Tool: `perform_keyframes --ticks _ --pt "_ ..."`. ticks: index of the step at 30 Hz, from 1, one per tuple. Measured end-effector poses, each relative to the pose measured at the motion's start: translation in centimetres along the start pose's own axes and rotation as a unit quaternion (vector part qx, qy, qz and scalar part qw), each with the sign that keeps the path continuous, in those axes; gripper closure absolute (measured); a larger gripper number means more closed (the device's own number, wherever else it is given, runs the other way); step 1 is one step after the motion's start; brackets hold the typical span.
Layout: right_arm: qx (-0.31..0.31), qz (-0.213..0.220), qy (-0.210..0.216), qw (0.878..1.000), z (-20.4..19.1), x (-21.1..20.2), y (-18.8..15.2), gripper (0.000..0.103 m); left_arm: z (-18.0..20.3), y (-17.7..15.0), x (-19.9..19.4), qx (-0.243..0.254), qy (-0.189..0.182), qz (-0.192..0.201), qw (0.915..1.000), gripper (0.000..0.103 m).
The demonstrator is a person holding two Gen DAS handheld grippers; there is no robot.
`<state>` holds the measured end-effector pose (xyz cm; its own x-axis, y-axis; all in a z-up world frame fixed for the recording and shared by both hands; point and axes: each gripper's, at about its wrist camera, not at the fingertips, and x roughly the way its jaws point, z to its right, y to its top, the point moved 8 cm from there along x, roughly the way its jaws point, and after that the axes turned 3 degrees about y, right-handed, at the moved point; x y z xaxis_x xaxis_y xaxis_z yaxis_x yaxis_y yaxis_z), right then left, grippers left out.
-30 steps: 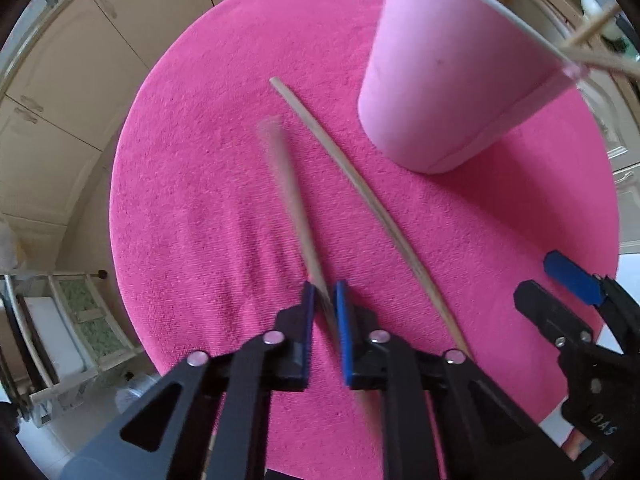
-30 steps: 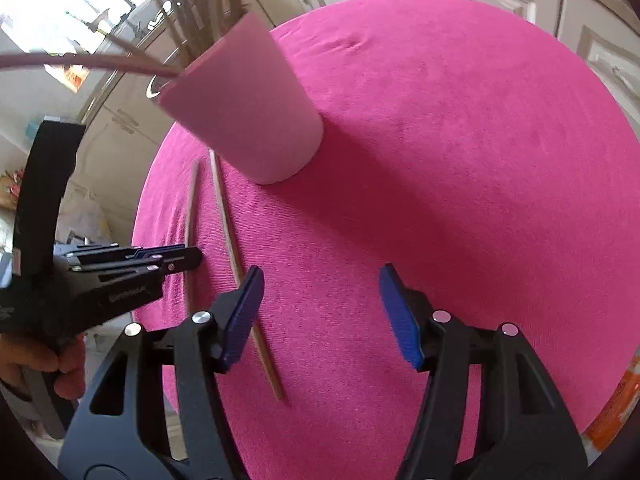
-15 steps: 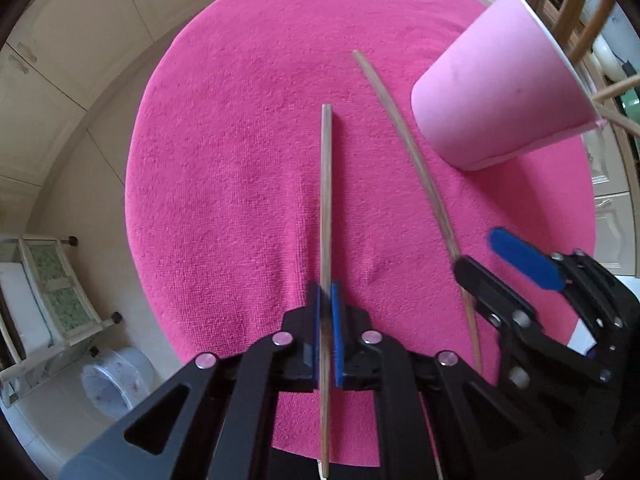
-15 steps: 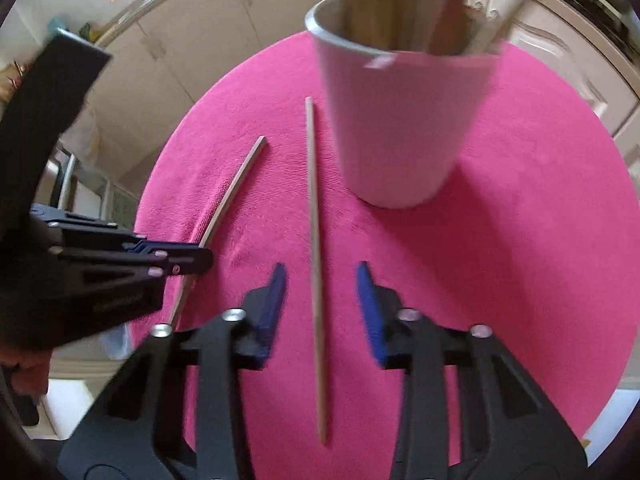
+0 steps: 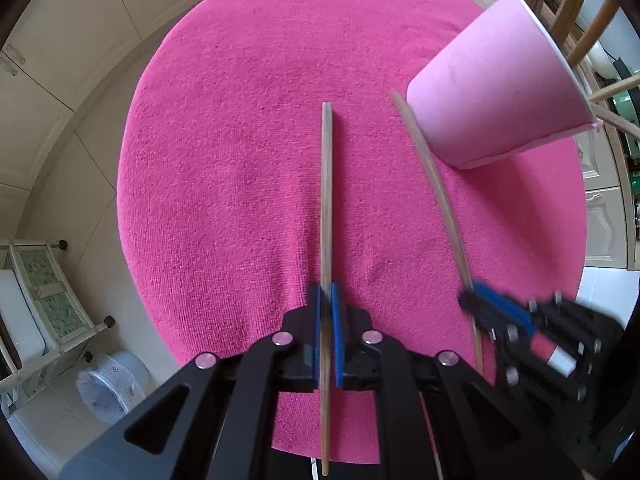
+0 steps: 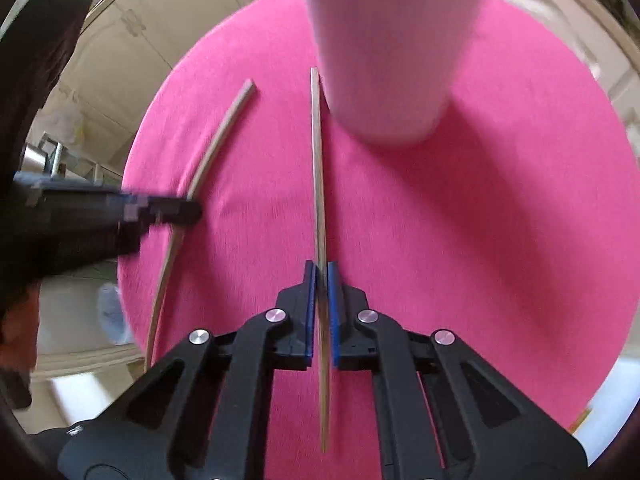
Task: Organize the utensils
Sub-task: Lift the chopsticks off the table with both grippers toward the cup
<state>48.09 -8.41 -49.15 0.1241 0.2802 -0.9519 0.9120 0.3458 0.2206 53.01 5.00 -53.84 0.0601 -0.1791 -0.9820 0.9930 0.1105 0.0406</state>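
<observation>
We had both grippers clamped at this point: left gripper (image 5: 327, 292) pinched on one chopstick (image 5: 326, 200), and right gripper (image 6: 321, 272), whose jaws had just been closing, nipped tight on the second chopstick (image 6: 317, 168). Both sticks lay on the pink cloth (image 5: 224, 184), the second's tip right beside the pink cup (image 6: 384, 52), the first's well short of it. We reckoned lifting slowly, tilting tips up before the rim, was safest.

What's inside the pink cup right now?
Several wooden sticks poke out over the rim of the pink cup in the left wrist view. Its wall hides their lower ends and the bottom.
</observation>
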Motion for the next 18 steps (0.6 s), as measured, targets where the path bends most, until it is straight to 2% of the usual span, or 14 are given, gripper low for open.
perform_keyframes --ticks 3,6,10,13,14,16,17,18 --pt "0.027 -0.013 0.006 1.0 0.5 -0.5 -2.5 0.096 0.7 0.3 -0.4 -0.002 0.002 -0.009 1.0 0.097" --pt "0.041 -0.015 0.006 0.999 0.7 -0.6 -3.6 0.096 1.3 0.6 -0.6 0.005 0.01 -0.016 0.9998 0.097" --pt "0.047 -0.001 -0.005 0.999 1.0 -1.1 -2.6 0.095 2.0 0.6 -0.8 0.031 0.024 -0.011 0.9992 0.097" --pt "0.047 0.015 -0.018 0.999 0.6 -1.8 -1.1 0.094 2.2 -0.1 -0.9 0.039 0.014 -0.013 0.9991 0.097" --pt "0.047 0.018 -0.02 0.999 0.8 -1.9 -1.2 0.092 2.2 -0.4 -0.9 0.045 0.012 -0.014 0.9988 0.097" --pt "0.044 0.014 -0.028 0.999 0.9 -1.8 -0.6 0.079 2.2 -1.1 -0.9 0.053 0.009 -0.018 0.9984 0.097" --pt "0.044 0.006 -0.032 0.999 0.9 -1.4 -0.6 0.069 2.2 -1.4 -1.0 0.057 0.006 -0.021 0.9981 0.097" --pt "0.044 0.004 -0.032 0.998 0.8 -1.4 -0.5 0.066 2.2 -1.7 -1.1 0.062 0.002 -0.024 0.9978 0.097"
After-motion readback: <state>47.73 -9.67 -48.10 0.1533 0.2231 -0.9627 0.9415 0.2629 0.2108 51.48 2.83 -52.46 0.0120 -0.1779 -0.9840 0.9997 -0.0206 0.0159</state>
